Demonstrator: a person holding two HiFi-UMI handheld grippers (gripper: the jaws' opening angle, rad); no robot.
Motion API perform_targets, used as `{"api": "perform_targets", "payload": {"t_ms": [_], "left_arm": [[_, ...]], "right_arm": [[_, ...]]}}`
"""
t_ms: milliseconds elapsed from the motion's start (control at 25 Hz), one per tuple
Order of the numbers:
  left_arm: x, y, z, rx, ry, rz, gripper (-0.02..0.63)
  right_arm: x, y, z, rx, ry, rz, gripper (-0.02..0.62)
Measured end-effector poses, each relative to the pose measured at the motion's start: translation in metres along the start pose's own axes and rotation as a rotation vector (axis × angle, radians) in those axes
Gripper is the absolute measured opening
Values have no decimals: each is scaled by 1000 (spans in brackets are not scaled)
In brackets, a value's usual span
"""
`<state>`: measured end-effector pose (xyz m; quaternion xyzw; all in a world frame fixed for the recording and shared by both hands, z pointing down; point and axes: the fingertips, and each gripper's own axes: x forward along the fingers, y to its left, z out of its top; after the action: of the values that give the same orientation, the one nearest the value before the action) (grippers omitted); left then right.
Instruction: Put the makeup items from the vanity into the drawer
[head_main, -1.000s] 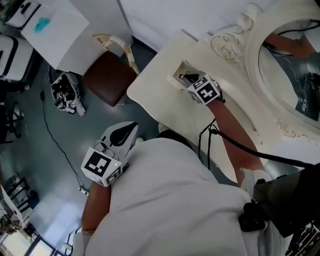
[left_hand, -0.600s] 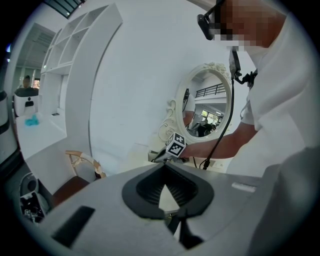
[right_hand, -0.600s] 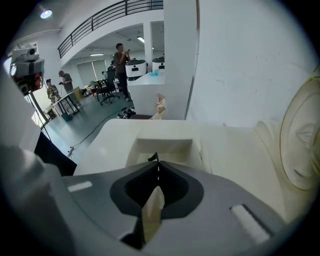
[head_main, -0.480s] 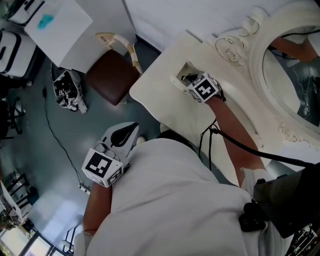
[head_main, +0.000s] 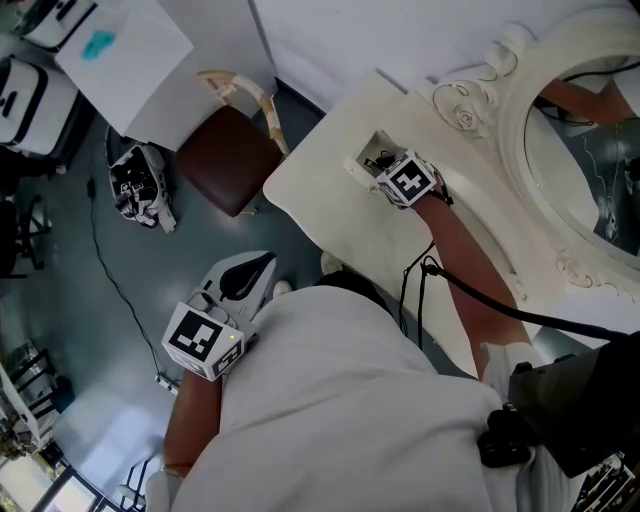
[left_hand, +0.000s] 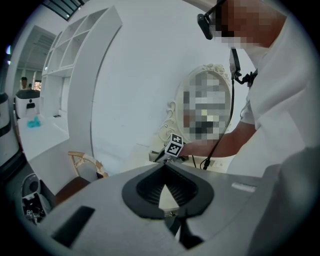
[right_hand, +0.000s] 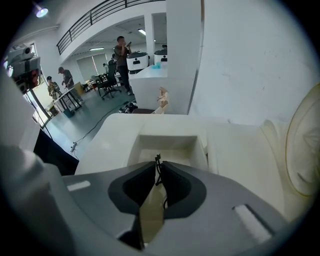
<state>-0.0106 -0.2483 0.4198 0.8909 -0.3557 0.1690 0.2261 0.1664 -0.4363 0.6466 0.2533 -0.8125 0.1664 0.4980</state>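
While over drawer (right_hand: 167, 143), right tongs (right_hand: 158, 163) on item (right_hand: 157, 158)

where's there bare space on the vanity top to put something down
The vanity top is bare between the open drawer and its front edge. Another bare strip runs from the drawer to the mirror frame. It is crowded only at the drawer, where the right gripper holds a thin dark item.

L claw (head_main: 258, 266) hangs low beside the torso, L arm (head_main: 190, 430) bent, jaws together w/ nothing between them. R arm (head_main: 470, 270) is stretched fwd. R claw (head_main: 378, 162) points fwd and down, jaws pressed on a thin dark item (right_hand: 158, 161).
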Motion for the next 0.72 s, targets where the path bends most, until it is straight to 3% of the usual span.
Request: {"api": "perform_targets", "payload": {"t_ms": [280,520,720], "left_arm": [[-16,-3,-5,9,-1,-33,2],[-29,-9,-9,45,-3,-91,2],[-46,-14,-16,77,-10,-142,2]], "right_arm": [[-24,5,3,42,-53,-43,71],[-66,18,7,93,-153,-145,9],[-95,57,1,152,-210,-174,2]]}}
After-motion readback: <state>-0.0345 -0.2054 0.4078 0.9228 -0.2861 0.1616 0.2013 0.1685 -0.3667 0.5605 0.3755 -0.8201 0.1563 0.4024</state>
